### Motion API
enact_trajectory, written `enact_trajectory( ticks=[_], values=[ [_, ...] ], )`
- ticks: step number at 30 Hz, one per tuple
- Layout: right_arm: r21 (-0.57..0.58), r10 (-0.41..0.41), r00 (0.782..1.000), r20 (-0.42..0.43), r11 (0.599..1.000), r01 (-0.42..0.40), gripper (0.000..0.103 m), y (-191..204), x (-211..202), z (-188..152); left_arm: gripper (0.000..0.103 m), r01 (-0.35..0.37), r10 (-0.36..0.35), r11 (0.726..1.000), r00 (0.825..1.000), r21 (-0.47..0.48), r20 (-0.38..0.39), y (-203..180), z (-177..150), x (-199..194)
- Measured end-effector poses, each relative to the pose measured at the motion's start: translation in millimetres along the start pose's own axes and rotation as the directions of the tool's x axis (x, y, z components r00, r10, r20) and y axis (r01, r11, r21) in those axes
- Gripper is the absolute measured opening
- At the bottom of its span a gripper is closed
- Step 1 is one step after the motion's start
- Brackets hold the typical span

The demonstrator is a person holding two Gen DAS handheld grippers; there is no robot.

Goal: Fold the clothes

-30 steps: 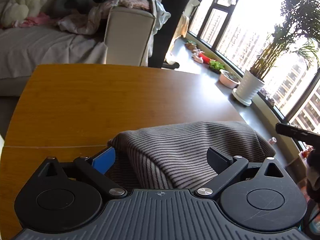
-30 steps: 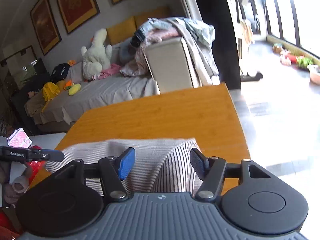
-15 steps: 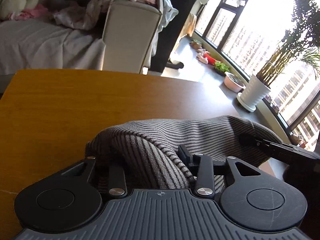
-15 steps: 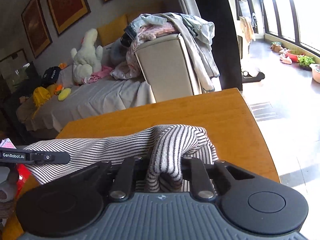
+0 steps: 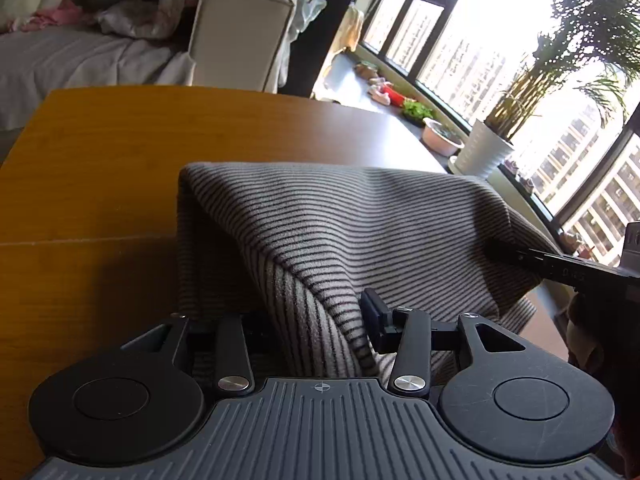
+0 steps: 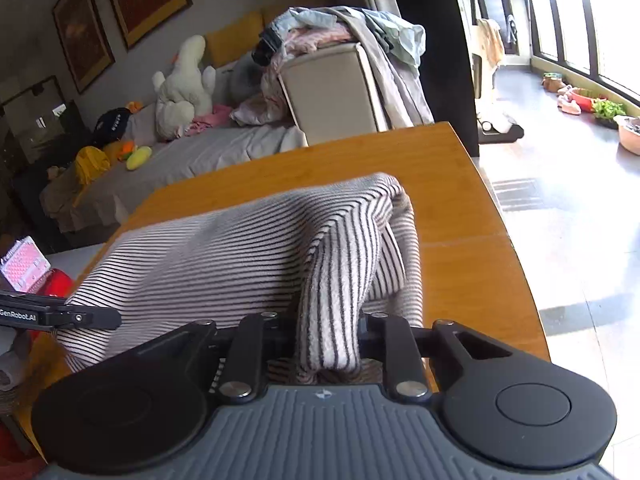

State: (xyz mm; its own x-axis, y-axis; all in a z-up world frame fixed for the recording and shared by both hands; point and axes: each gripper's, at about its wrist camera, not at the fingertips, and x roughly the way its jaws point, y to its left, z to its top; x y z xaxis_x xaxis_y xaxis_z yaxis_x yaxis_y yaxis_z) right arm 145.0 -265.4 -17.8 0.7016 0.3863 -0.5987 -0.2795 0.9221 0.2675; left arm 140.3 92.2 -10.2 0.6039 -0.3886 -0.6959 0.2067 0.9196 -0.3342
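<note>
A grey-and-white striped knit garment point(image 5: 360, 232) lies on the wooden table point(image 5: 112, 168) and is lifted along its near edge. My left gripper point(image 5: 316, 320) is shut on a pinched fold at its near left edge. My right gripper point(image 6: 330, 332) is shut on a fold of the same garment point(image 6: 240, 256) at its near right edge. The cloth hides both grippers' fingertips. Each gripper shows at the edge of the other's view: the right one point(image 5: 576, 272) in the left wrist view, the left one point(image 6: 52, 314) in the right wrist view.
The table's right edge point(image 6: 516, 240) drops to a pale tiled floor. Beyond the table stand a grey sofa point(image 6: 192, 152) with plush toys and a clothes-draped armchair point(image 6: 332, 88). A potted plant point(image 5: 484, 152) and bowls sit by the window.
Both grippers went from open around the garment's near edge to shut on folds of it. The held edge has since risen off the table and moved forward.
</note>
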Motion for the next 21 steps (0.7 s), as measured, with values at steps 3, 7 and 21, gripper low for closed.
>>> enact_trajectory(
  ticks=[3,7,21],
  values=[
    [0.008,-0.009,1.000,0.009,1.000,0.009,0.041,-3.1,-5.2,-6.1,0.059,-0.035,0.035,0.999,0.999,-0.002,0.014,3.7,-5.4,-6.2],
    [-0.028,-0.082,0.996,0.046,0.996,0.083,0.085,-0.3,-16.9,-3.1,0.074,-0.088,0.084,0.995,0.993,0.047,0.079,-7.2,-0.7,-30.2],
    [-0.085,-0.099,0.977,0.187,0.990,0.116,0.103,15.5,-21.4,31.5,0.087,-0.031,0.020,0.991,0.996,0.127,0.093,-53.2,-9.4,-30.5]
  ],
)
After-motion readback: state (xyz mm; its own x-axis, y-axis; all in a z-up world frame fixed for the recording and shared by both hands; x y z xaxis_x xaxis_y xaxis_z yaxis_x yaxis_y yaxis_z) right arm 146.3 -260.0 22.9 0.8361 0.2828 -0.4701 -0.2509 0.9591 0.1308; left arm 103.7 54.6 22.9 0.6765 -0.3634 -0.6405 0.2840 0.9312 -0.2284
